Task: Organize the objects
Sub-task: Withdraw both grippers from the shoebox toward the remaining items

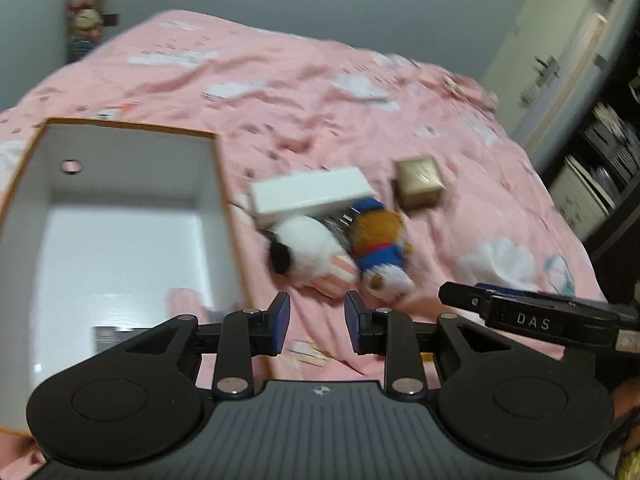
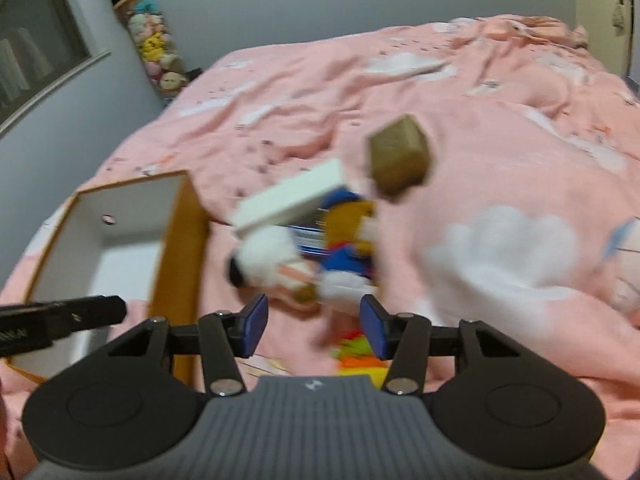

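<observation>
I am holding my left gripper (image 1: 317, 322) over the pink bed (image 1: 360, 120) with its fingers (image 1: 280, 326) parted a little and nothing between them. My right gripper (image 2: 314, 326) is standing wider open, also gripping nothing. Just ahead of both sets of fingers, the white plush (image 1: 308, 254) and the brown bear in blue (image 1: 382, 250) are lying side by side, touching each other. Beyond them, a white flat box (image 1: 312, 194) is resting partly against the plush, and a small gold box (image 1: 420, 180) is sitting just past it to the right. To the left of my left fingers, the open white-lined box (image 1: 120, 240) is lying on the bed. Everything is looking blurred.
</observation>
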